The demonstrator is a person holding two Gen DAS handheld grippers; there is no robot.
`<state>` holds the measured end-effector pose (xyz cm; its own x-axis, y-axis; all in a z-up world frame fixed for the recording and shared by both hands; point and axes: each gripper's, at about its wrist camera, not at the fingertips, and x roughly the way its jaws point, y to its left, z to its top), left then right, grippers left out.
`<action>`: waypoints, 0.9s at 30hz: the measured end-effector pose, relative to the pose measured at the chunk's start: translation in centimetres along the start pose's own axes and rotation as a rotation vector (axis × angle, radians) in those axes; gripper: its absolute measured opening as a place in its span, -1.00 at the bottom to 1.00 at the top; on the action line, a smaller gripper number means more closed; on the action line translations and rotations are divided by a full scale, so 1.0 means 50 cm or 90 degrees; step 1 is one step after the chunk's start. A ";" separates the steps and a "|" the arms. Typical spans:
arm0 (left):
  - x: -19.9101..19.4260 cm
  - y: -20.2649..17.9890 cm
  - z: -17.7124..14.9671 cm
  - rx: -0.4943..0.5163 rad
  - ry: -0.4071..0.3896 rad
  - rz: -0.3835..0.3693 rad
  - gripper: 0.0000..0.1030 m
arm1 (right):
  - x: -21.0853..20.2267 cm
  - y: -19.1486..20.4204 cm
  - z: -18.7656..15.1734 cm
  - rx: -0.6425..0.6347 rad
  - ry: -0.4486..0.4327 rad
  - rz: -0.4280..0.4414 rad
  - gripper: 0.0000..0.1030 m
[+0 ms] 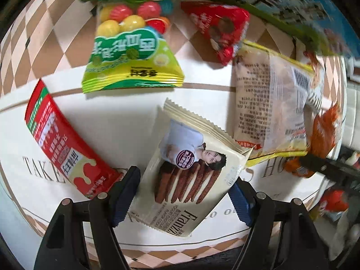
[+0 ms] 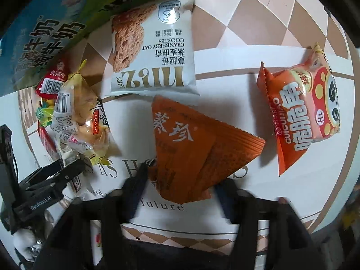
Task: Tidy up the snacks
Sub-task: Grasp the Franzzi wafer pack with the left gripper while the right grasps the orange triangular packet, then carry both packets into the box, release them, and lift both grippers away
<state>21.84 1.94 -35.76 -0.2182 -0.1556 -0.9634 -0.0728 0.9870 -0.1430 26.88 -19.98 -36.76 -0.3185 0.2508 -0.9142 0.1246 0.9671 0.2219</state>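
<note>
- Overhead: milk carton (image 2: 45,31), blue-green, lying at the mat's far edge.
- Mat (image 1: 117,121), white, lettered, bearing all the packets.
- Oat cookie bag (image 2: 155,49), white, beside the carton.
- Wafer pack (image 1: 191,175), cream; left gripper (image 1: 186,193) straddles it, pads at both edges, whether they press cannot be told.
- Orange pack (image 2: 191,148), creased; right gripper (image 2: 180,191) blurred around its near end, grip cannot be told.
- Gumball bag (image 1: 132,49), green.

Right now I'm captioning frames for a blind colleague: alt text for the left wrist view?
The left gripper straddles a cream Franzzi wafer packet lying on a white printed mat. Around it lie a red packet, a green candy bag and other snacks.
</note>
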 end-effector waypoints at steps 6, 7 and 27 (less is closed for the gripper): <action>0.023 -0.062 -0.023 0.085 -0.007 0.082 0.42 | -0.005 -0.004 0.008 0.044 -0.016 -0.013 0.52; 0.026 -0.069 -0.026 0.083 -0.012 0.088 0.39 | 0.006 0.000 0.005 0.048 -0.016 -0.016 0.52; -0.316 -0.011 -0.083 -0.025 -0.180 -0.089 0.15 | -0.279 0.121 -0.077 -0.107 -0.157 0.056 -0.19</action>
<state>21.28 3.72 -19.50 0.0759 -0.2678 -0.9605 -0.1210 0.9537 -0.2755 28.47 -17.44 -21.35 -0.0727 0.3349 -0.9394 -0.0225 0.9411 0.3373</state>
